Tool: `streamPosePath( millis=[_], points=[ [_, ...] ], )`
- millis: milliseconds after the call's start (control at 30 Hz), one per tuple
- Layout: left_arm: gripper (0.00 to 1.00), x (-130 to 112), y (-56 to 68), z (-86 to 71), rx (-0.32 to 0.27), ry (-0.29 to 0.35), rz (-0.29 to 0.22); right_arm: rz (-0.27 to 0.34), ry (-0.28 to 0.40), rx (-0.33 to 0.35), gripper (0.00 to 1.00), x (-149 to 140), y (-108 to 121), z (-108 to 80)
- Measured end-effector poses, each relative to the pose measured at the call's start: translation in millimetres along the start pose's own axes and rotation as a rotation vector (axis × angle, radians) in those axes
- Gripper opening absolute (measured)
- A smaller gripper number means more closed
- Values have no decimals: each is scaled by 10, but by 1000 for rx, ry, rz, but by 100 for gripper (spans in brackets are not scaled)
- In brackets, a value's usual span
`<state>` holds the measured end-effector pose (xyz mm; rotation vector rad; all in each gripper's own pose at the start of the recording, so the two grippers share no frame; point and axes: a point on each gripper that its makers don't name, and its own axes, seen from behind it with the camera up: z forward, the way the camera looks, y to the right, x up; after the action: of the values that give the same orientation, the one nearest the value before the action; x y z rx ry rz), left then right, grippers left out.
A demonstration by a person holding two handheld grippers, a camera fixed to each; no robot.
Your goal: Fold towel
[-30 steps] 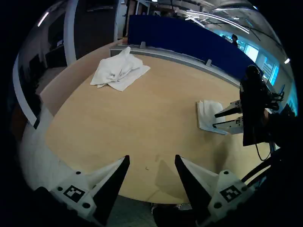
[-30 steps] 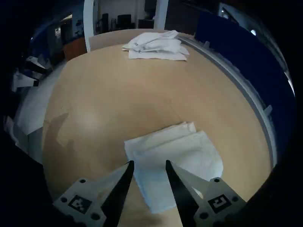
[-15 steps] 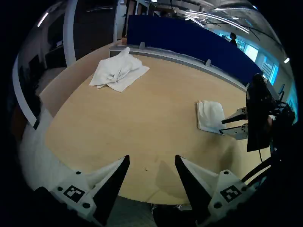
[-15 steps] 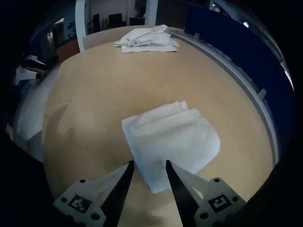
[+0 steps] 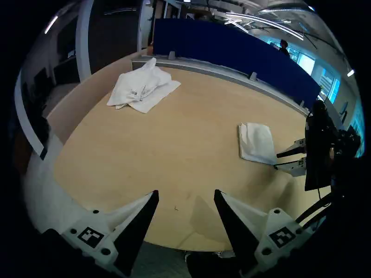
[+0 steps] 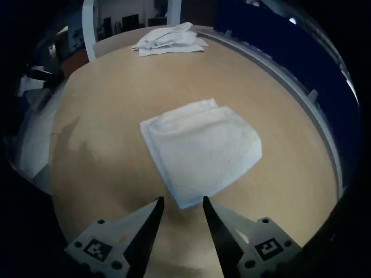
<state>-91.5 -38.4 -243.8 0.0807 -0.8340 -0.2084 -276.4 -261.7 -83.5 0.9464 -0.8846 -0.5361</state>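
A folded white towel [image 6: 201, 146] lies flat on the round wooden table [image 6: 106, 120]; the left gripper view has it at the right [image 5: 255, 142]. My right gripper [image 6: 182, 204] is open, its tips just short of the towel's near corner, nothing between them. It also appears with the hand holding it at the right of the left gripper view [image 5: 279, 159]. My left gripper [image 5: 185, 197] hovers open over bare table near the front edge, far from the towel.
A loose pile of white towels [image 5: 139, 85] lies at the table's far side, also seen in the right gripper view [image 6: 169, 38]. A blue partition [image 5: 232, 46] runs behind the table. Bare wood [image 5: 176, 134] spreads between pile and folded towel.
My right gripper has drawn back off the folded towel, which now lies wholly ahead of its tips. The left gripper has barely moved.
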Motion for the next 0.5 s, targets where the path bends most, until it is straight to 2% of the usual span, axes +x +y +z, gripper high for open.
streamPosePath(
  millis=[167,500],
  points=[
    [88,8,15,7,-2,0,3,18,-4,4,57,-35,-9,23],
    [88,13,12,24,-3,-1,0,71,-4,7,28,-76,-16,50]
  ],
)
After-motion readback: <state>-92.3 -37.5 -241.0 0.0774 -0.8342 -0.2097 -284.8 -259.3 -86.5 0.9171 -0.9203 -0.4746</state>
